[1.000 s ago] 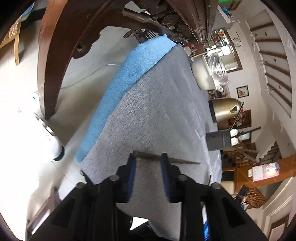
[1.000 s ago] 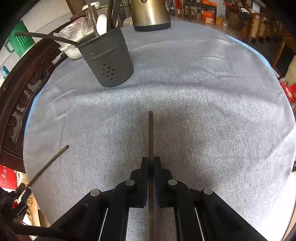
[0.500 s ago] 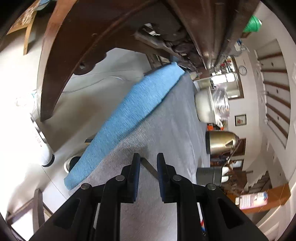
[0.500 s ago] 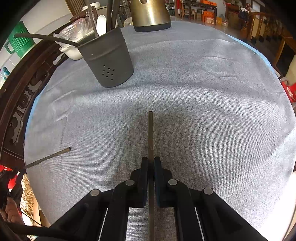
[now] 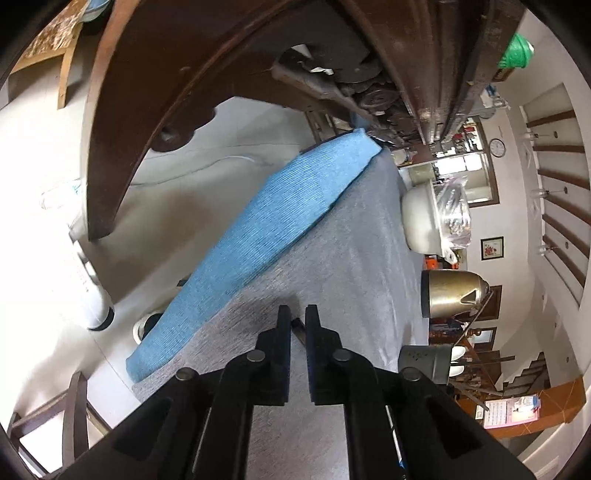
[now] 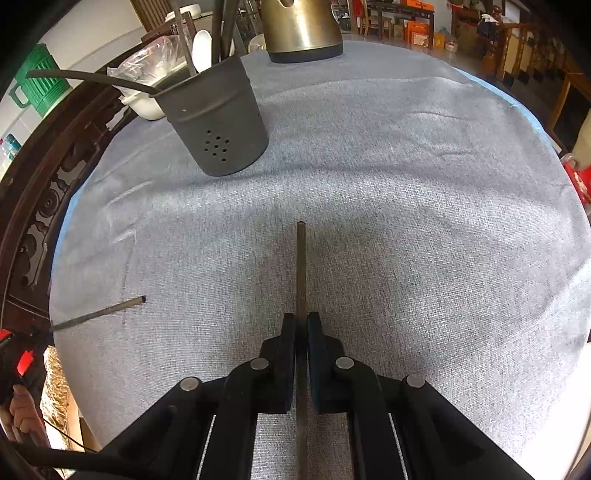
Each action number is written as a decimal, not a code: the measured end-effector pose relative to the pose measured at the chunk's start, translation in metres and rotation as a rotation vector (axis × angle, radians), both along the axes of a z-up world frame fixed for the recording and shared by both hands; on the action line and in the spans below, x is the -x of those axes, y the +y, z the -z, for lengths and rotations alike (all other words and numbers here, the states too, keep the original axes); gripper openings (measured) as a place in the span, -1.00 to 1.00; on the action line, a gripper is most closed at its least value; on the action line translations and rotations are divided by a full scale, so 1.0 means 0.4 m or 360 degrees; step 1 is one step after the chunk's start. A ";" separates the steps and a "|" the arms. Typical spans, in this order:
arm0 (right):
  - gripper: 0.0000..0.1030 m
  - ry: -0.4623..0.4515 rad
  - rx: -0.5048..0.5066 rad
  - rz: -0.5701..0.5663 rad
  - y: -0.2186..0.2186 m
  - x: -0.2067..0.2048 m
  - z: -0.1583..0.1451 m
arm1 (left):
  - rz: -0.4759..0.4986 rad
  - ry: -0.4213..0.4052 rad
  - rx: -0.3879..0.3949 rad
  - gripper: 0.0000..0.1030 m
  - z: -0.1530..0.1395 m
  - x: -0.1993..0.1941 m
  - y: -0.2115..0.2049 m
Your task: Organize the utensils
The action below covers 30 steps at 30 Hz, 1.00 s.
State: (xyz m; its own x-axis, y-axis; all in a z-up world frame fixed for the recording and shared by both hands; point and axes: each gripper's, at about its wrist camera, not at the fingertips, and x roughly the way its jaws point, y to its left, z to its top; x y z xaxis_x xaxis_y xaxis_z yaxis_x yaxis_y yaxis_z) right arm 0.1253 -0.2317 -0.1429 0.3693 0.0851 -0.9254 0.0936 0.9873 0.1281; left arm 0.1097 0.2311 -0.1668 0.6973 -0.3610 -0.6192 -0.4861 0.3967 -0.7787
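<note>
My left tongs have just been closing and now pinch a dark chopstick between the pads; a second ago they stood apart, with that stick lying crosswise just ahead of them on the grey cloth. Since then this hand has rolled and swung, so the worktop's blue edge fills more of the left view. In the right view that same chopstick pokes in from the cloth's left rim at a flatter angle than before. My right tongs stay clamped on the other chopstick, which points straight ahead, its tip unchanged. The grey holder with utensils in it stands where it was, the brass kettle behind it.
</note>
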 end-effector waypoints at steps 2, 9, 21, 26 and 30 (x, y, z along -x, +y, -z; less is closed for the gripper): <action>-0.85 -0.0001 -0.0007 -0.0001 0.000 0.000 0.001 | 0.0017 -0.0029 -0.0035 -0.87 -0.015 -0.003 0.001; -0.86 0.0002 -0.0275 0.0089 -0.063 -0.004 0.010 | 0.0135 -0.0182 -0.0200 -0.88 -0.127 -0.025 -0.035; -0.84 -0.0129 -0.0498 0.0216 -0.166 -0.008 -0.021 | 0.0531 -0.0659 -0.0632 -0.90 -0.419 -0.086 -0.259; -0.82 -0.0043 -0.0455 0.0268 -0.181 -0.063 -0.030 | 0.0661 -0.0772 -0.0794 -0.90 -0.488 -0.110 -0.352; -0.82 0.0071 -0.0351 0.0214 -0.145 -0.120 -0.010 | 0.0737 -0.0809 -0.0869 -0.90 -0.514 -0.112 -0.393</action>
State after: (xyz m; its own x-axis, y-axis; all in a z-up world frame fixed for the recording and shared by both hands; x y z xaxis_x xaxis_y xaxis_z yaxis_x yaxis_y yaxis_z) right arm 0.1734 -0.2899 -0.1391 0.3502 0.2394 -0.9056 0.2328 0.9142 0.3317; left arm 0.1545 0.0740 0.0388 0.7925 -0.4201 -0.4421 0.1704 0.8486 -0.5009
